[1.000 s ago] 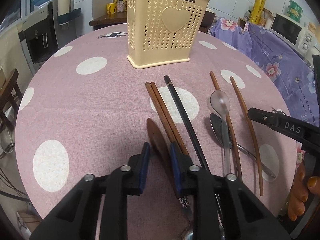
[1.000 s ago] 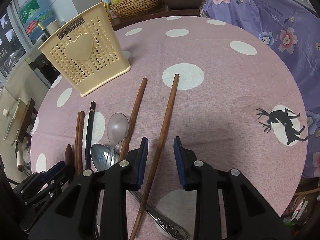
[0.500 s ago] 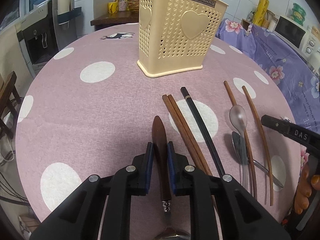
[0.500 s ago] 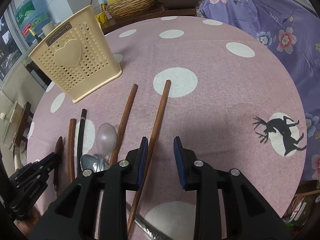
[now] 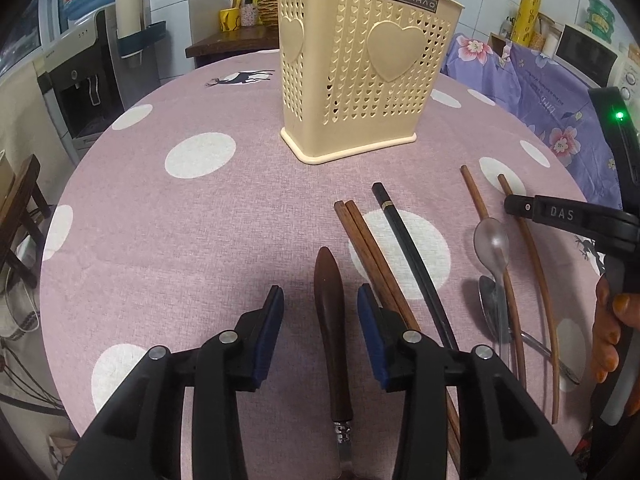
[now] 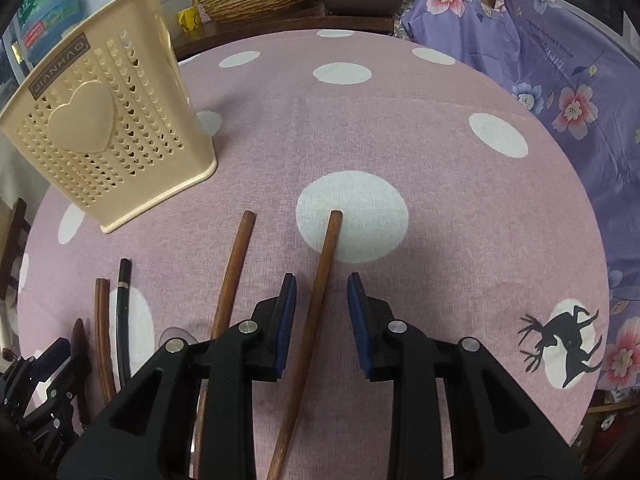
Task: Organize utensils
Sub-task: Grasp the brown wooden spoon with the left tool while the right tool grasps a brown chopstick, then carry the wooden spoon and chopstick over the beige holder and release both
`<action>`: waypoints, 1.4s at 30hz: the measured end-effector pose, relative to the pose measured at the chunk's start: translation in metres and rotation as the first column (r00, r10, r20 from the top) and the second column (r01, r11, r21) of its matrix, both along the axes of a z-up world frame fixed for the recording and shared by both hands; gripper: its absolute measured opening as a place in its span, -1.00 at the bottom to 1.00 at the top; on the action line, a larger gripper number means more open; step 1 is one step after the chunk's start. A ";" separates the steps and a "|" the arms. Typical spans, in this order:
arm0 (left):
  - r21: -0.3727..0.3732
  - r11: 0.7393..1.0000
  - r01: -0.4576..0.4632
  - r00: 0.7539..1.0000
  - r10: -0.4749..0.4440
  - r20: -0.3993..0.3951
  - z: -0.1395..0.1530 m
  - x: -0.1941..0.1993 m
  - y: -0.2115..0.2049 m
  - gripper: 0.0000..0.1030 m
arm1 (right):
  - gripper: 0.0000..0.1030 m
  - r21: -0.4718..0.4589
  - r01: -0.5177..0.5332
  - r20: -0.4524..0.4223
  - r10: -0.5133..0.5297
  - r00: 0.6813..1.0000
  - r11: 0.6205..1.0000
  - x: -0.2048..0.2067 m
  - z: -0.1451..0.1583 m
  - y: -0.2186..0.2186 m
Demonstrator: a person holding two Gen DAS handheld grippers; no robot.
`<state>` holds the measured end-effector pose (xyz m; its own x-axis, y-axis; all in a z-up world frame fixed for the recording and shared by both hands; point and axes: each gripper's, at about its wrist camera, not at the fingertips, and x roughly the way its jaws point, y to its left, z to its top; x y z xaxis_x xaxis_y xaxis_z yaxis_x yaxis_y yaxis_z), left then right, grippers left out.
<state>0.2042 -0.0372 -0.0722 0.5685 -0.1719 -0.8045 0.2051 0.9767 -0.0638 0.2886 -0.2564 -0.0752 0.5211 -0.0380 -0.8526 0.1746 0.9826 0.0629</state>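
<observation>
Wooden-handled utensil (image 5: 330, 312) flat on tablecloth (image 5: 224, 232), handle tip toward basket (image 5: 360, 68).

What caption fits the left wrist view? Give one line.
Left gripper opening astride wooden-handled utensil, cream holder beyond.

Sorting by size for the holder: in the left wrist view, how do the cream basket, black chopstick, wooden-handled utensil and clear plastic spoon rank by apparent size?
1. Cream basket
2. Black chopstick
3. Wooden-handled utensil, though it is nearest the camera and runs out of frame, so unsure
4. Clear plastic spoon
</observation>
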 end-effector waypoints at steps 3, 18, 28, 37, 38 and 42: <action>0.018 1.000 0.004 1.000 -0.004 0.003 0.000 0.002 -0.004 -0.25 | -0.45 -0.038 -0.001 0.002 0.002 1.000 0.999 0.004 -0.001 0.007; 0.040 0.999 0.020 1.000 -0.020 -0.006 0.001 0.014 -0.007 -0.67 | -0.85 0.037 -0.015 0.003 0.015 1.000 0.999 0.013 -0.001 0.008; -0.062 0.997 0.036 0.996 -0.030 0.087 0.043 -0.004 0.007 -0.68 | -0.85 0.184 -0.056 0.150 0.028 0.988 0.981 -0.018 0.040 -0.009; -0.152 0.987 0.053 0.978 -0.020 0.210 0.099 -0.039 0.033 -0.69 | -0.85 0.220 -0.186 0.366 0.095 0.926 0.958 -0.086 0.117 -0.022; -0.156 0.986 0.054 0.976 -0.019 0.216 0.101 -0.041 0.035 -0.69 | -0.85 0.216 -0.199 0.384 0.104 0.917 0.956 -0.093 0.122 -0.021; -0.163 0.986 0.044 0.973 -0.006 0.231 0.105 -0.045 0.039 -0.69 | -0.85 0.178 -0.221 0.428 0.127 0.895 0.959 -0.113 0.139 -0.018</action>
<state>0.1593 0.0016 0.0328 0.7278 -0.3087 -0.6124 0.2574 0.9506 -0.1733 0.1759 -0.2747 0.0634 0.8053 0.2461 -0.5394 -0.0856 0.9485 0.3049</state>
